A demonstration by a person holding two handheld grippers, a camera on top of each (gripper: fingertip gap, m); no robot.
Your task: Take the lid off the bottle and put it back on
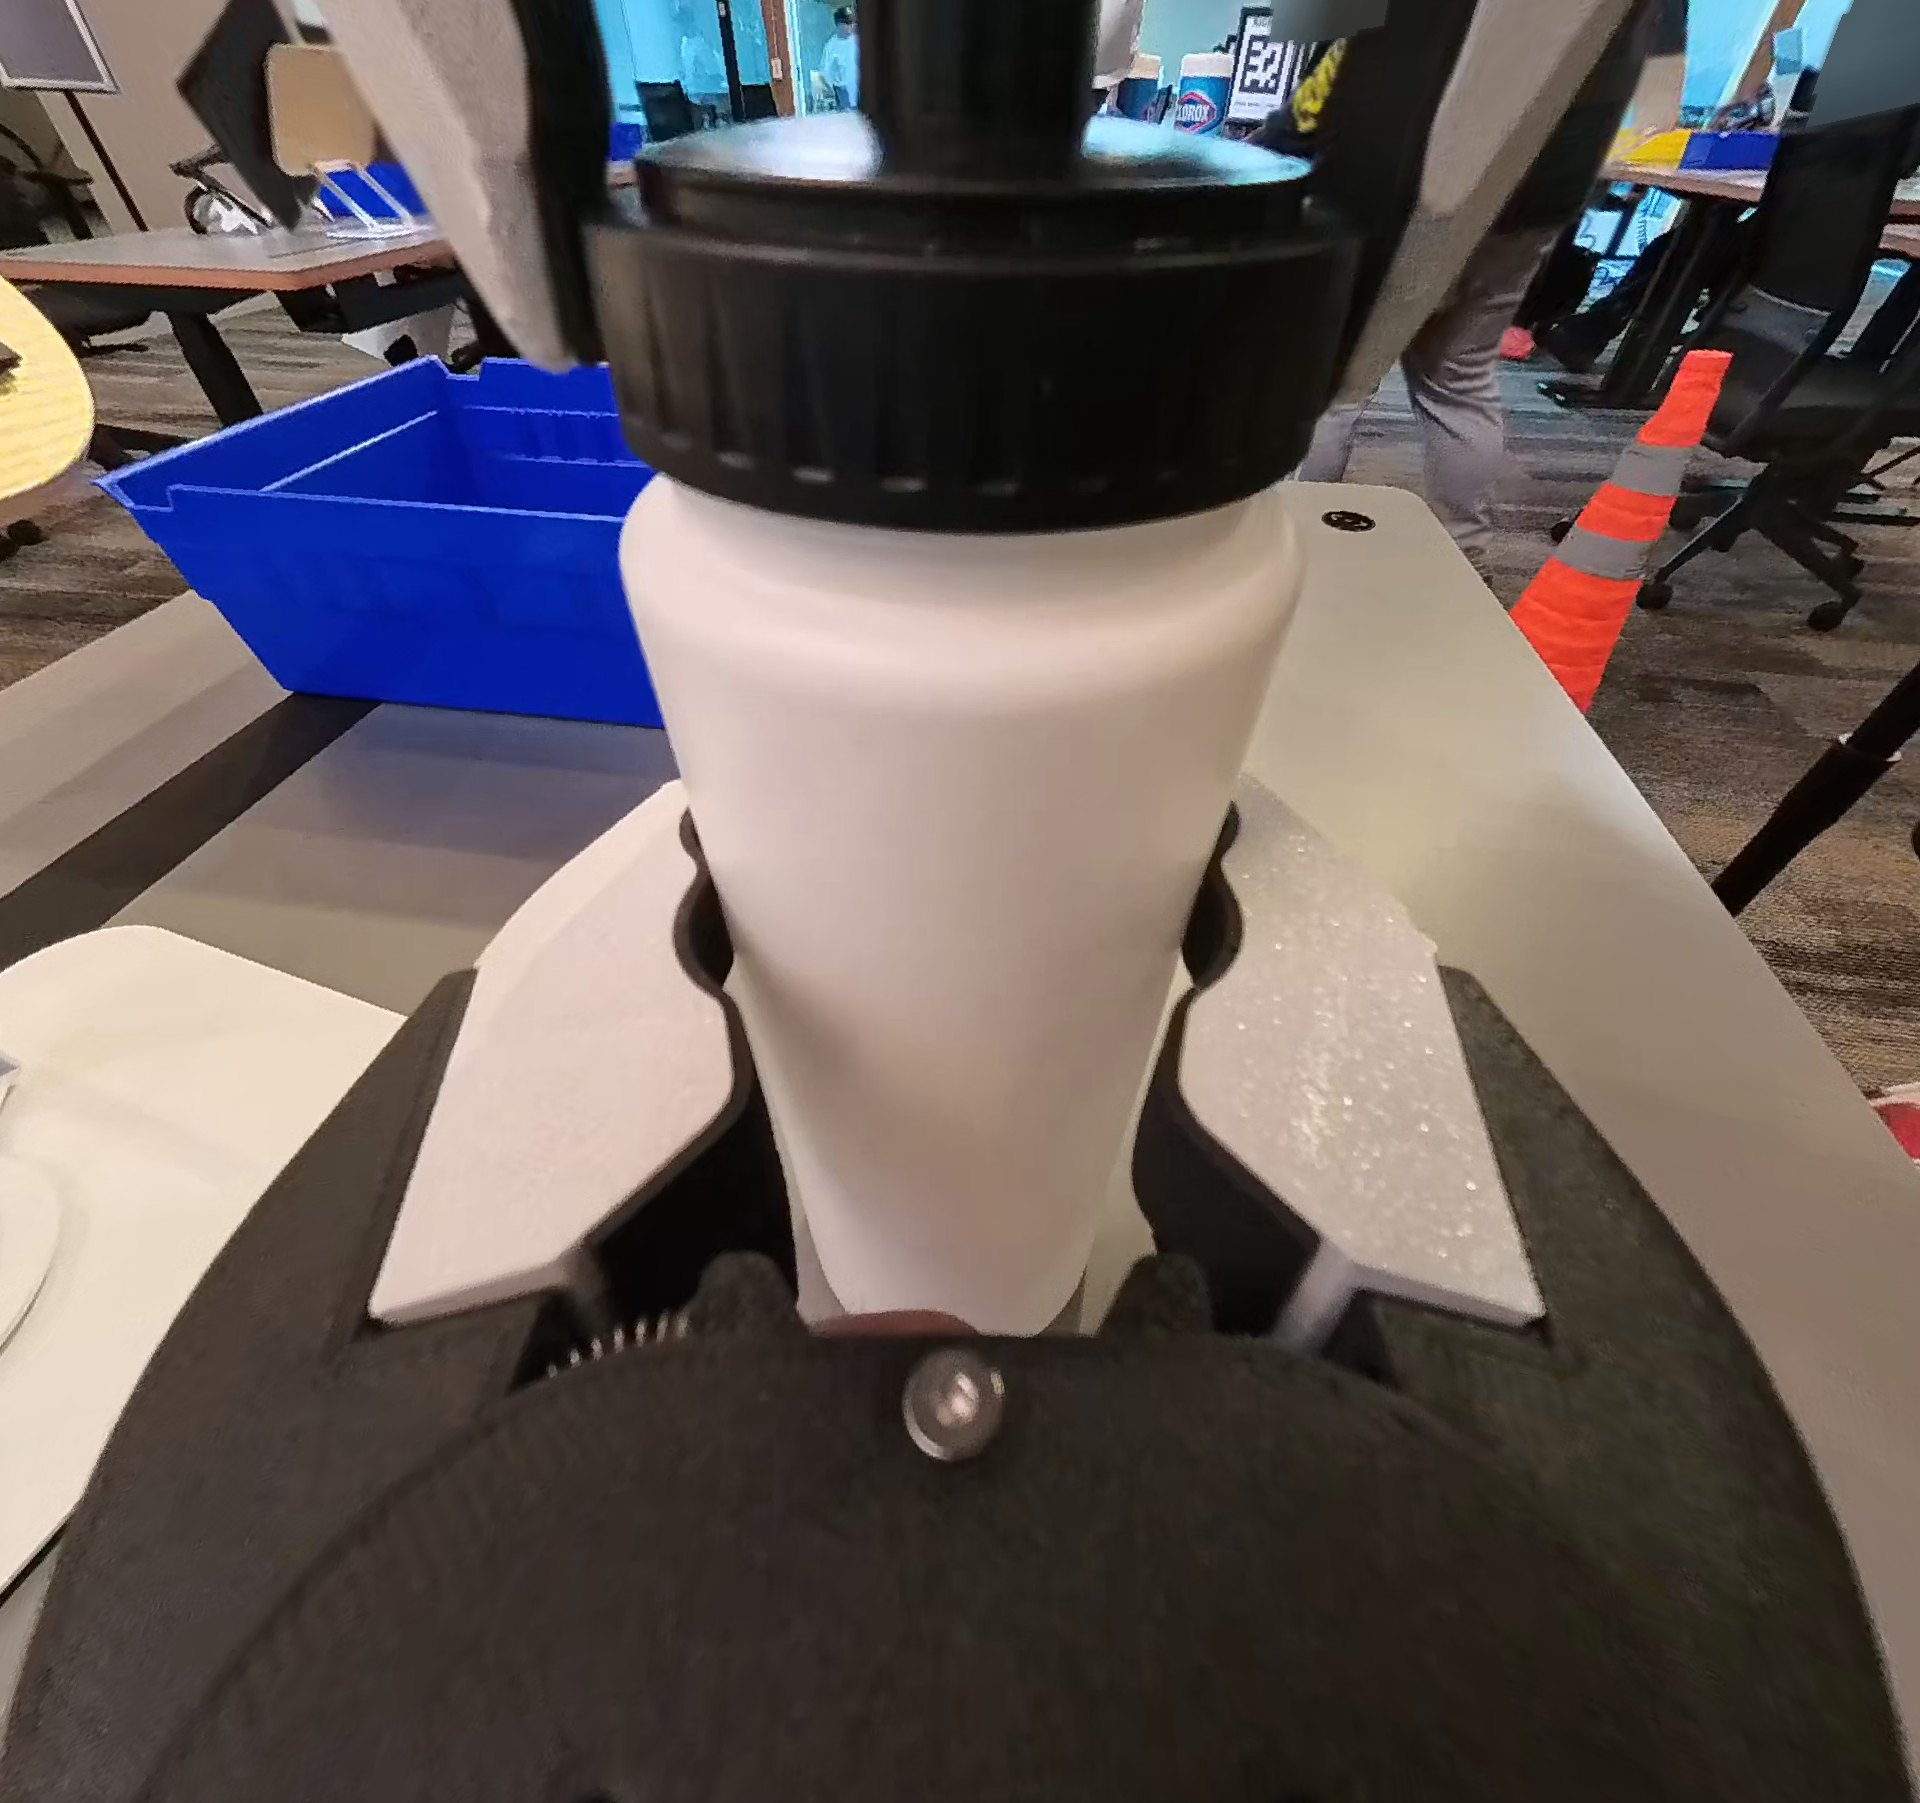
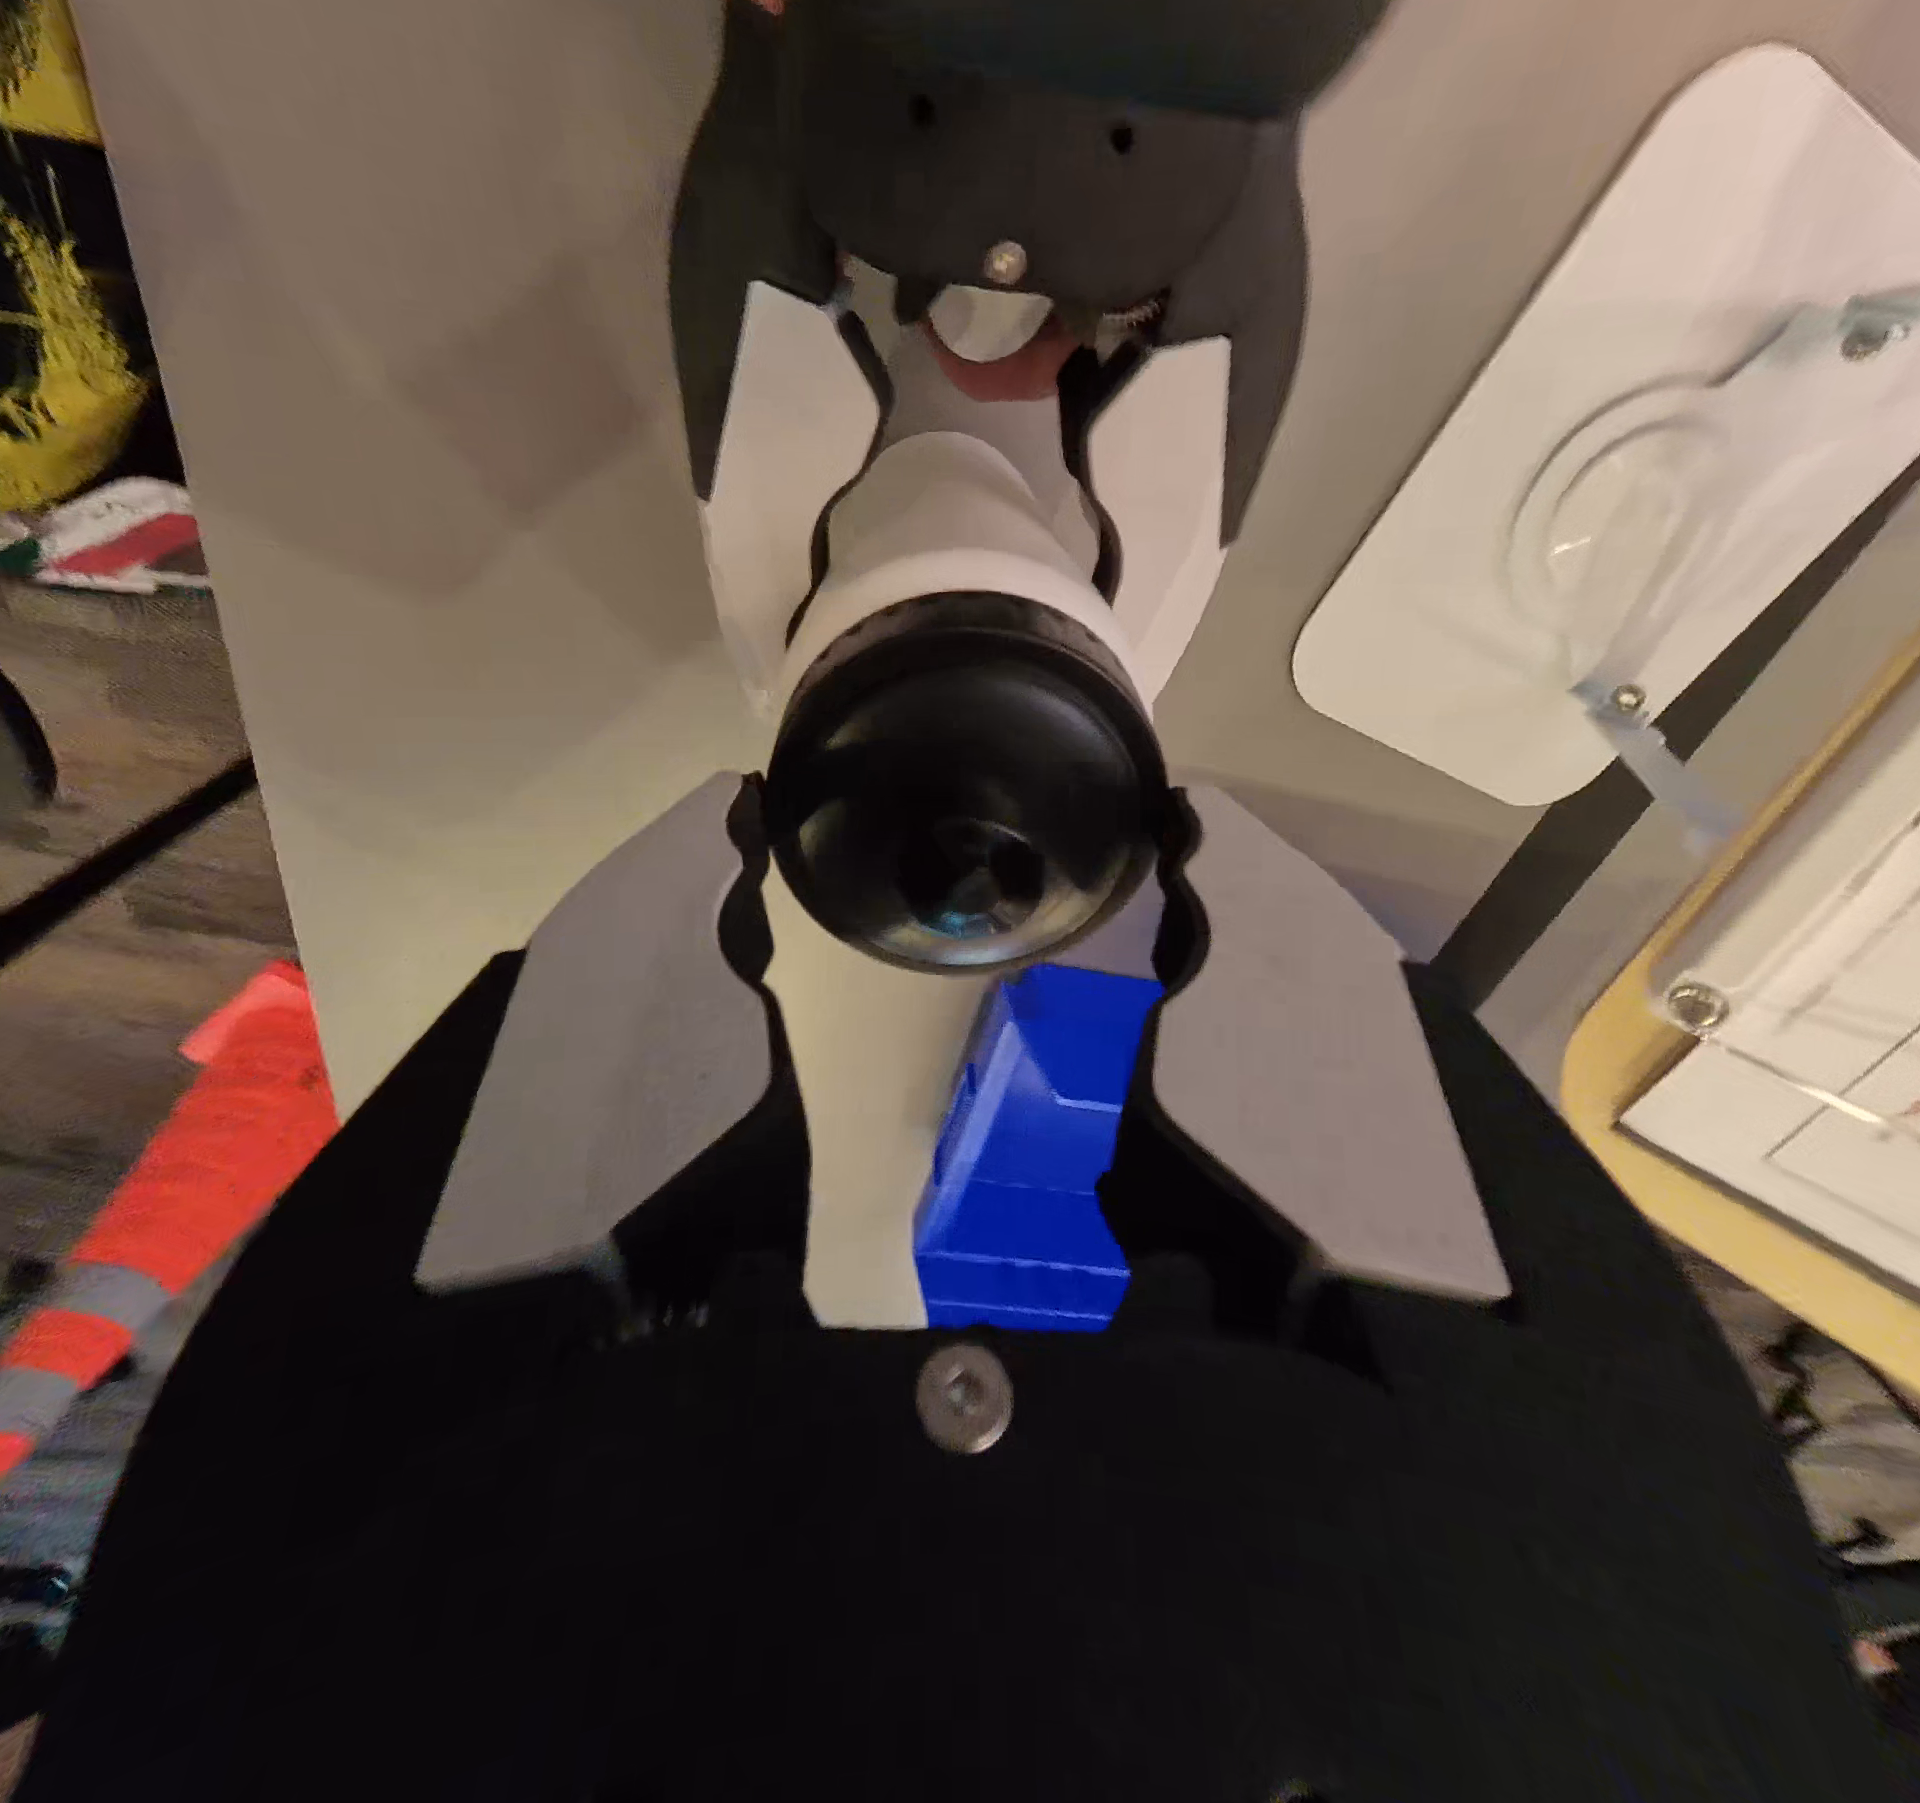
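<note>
While the left claw (image 1: 961,880) clamps the upright white bottle (image 1: 966,818), the right claw (image 2: 961,818) grips its black lid (image 2: 961,787) from above.

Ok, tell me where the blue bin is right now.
In the left wrist view the blue bin sits on the grey table, behind and left of the white bottle that the left gripper clamps.

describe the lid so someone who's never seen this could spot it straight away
Start at the pale grey table with the blue bin at its far side. In front of the bin stands a white bottle, clamped low down by the left gripper. The lid is the wide black ribbed cap on top with a spout, pinched by the right gripper; nothing else there is black and round.
</note>
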